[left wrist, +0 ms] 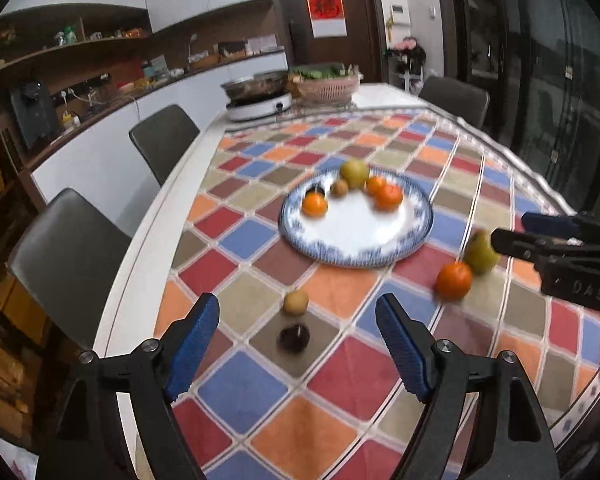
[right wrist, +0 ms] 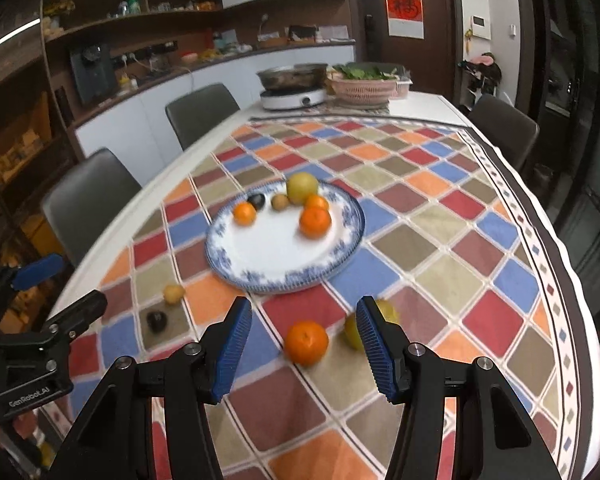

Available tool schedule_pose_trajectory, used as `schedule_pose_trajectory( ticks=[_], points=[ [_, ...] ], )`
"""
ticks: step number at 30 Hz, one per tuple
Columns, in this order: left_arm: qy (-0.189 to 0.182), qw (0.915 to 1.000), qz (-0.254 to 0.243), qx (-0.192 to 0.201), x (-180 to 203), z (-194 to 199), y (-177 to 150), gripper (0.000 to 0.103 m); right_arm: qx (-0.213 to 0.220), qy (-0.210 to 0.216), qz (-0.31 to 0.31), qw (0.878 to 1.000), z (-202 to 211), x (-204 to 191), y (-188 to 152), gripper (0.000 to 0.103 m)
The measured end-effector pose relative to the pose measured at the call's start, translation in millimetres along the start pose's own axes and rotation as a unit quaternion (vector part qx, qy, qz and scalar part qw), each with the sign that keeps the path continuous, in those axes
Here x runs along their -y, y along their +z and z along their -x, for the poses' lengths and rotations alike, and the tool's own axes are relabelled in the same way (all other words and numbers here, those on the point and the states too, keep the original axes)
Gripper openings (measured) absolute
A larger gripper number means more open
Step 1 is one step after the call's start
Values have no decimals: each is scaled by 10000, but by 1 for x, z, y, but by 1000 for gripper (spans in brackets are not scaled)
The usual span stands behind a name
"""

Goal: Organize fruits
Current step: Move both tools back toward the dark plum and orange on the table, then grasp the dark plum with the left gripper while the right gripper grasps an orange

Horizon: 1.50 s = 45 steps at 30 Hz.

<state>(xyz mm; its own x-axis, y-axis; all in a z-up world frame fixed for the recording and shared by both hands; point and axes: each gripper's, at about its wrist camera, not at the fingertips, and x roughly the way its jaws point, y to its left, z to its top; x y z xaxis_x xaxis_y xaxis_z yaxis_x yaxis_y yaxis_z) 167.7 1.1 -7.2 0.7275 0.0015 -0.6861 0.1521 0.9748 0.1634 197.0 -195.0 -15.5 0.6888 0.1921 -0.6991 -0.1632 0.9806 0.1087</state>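
The left gripper (left wrist: 298, 316) is standing with its blue pads wide apart and nothing between them, tilted down over the tablecloth (left wrist: 340, 380). Just beyond its tips a dark plum (left wrist: 294, 336) and a small tan fruit (left wrist: 295, 302) are lying close together on the cloth. The right gripper (right wrist: 304, 320) is also standing with its jaws parted and is gripping nothing; a loose orange (right wrist: 306, 342) is sitting on the cloth in the gap between its fingers, clear of both pads, and a yellow-green pear (right wrist: 354, 332) is lying just beside it, partly hidden behind the right-hand finger. Farther out, in the middle of the table, a blue-rimmed plate (right wrist: 284, 280) is holding three oranges, a large pear, a small brown fruit and a dark plum, all gathered toward its far side. Beyond the plate, at the table's far end, a hotplate with a pan (right wrist: 294, 96) and a pink basket of greens (right wrist: 364, 88) are standing side by side.
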Motion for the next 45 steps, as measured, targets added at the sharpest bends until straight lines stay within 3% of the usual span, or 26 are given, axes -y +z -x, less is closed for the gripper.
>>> schedule_pose_trajectory(
  ticks=[11, 28, 40, 45],
  points=[
    [12, 9990, 279, -339, -7, -23, -34, 81, -349, -120, 155, 9992, -23, -8, -31, 55],
    [-36, 9968, 331, -723, -19, -74, -38, 80, -889, -188, -130, 9958, -70, -8, -40, 55],
    [-363, 9941, 489, -898, -24, -101, -30, 58, -941, -266, -197, 9950, -87, -9, -32, 55],
    [-540, 9921, 487, -1022, -22, -108, -32, 35, -989, -273, -235, 9944, -93, -5, -32, 50]
  ],
)
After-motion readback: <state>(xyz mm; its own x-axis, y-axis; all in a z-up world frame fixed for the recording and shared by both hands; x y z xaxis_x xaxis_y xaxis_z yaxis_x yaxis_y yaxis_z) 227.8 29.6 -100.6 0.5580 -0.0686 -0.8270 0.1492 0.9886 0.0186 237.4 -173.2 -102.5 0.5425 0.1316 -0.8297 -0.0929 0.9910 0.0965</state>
